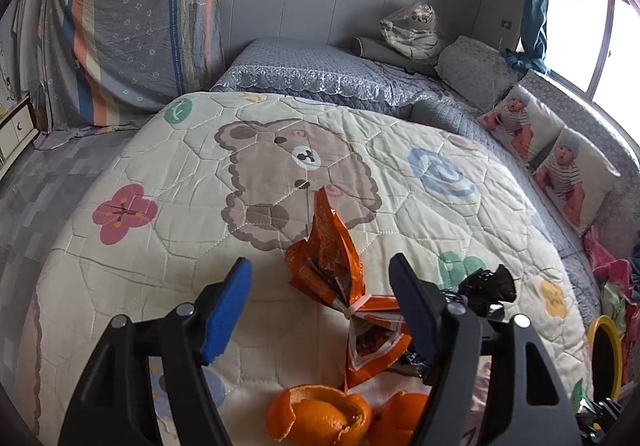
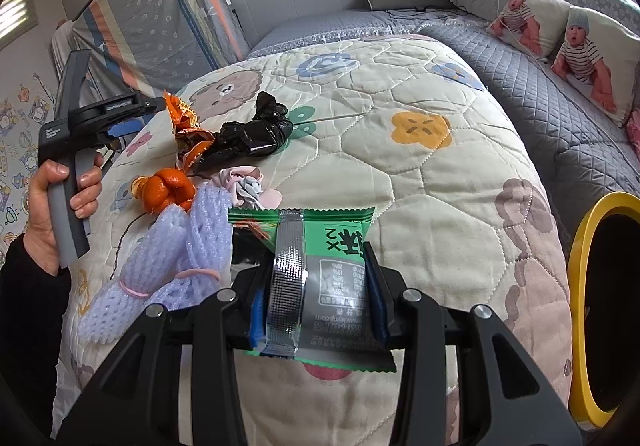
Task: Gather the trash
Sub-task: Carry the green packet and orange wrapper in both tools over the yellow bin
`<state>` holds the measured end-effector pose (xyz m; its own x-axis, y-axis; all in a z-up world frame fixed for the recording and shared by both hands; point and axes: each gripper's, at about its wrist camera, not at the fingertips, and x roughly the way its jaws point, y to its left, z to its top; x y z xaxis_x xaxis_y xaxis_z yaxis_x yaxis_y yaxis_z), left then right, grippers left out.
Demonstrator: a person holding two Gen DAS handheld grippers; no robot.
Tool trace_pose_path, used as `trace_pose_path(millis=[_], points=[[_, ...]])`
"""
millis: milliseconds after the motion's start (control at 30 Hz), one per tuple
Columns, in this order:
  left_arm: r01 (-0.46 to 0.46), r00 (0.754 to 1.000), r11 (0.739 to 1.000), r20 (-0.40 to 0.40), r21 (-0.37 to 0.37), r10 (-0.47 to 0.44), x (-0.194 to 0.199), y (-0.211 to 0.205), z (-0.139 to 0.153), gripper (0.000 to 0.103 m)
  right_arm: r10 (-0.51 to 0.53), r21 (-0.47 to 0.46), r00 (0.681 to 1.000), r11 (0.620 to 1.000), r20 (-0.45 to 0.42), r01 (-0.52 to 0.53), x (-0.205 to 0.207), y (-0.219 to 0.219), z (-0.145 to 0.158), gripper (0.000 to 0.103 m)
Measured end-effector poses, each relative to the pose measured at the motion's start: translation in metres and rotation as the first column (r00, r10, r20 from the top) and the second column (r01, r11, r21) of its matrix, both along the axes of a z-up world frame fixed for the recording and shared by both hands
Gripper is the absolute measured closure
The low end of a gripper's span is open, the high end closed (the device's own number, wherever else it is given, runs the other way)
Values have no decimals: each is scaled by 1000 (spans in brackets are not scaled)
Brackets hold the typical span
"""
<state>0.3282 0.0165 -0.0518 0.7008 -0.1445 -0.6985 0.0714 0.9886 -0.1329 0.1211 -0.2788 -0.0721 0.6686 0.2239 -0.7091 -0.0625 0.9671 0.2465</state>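
The right gripper [image 2: 316, 286] held a green snack wrapper [image 2: 320, 242] clamped between its pads, near the yellow-rimmed bin [image 2: 580, 286] at right, probably the drop point. The left gripper [image 1: 320, 298] hung wide open over an orange wrapper [image 1: 332, 270] on the quilt [image 1: 160, 246], needing to descend and close.

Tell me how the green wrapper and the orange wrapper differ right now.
The green wrapper is fairly flat and clamped in the right gripper; the orange wrapper is crumpled and lies loose on the quilt, between the open left gripper fingers. Both are opened snack packets.
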Motion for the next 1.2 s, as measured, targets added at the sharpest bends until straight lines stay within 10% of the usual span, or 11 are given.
trace_pose_path(millis=[167,233,367,833,1200], points=[[-22,995,996,-95,91,31,31,-17,-30,37,-5,0,1000,1000,6,5,-2,-4,3,65],[-19,994,994,-108,106,30,37,-19,-37,60,-10,3,1000,1000,6,10,-3,-7,3,65],[-29,994,997,-99,66,35,35,-16,-38,73,-19,9,1000,1000,9,19,-4,-12,4,65],[124,987,992,107,-27,-121,-35,-57,57,75,-74,22,995,997,64,73,-13,-37,19,65],[402,908,915,142,-38,-393,-91,-179,79,75,-301,19,948,953,102,301,-50,-127,30,65]])
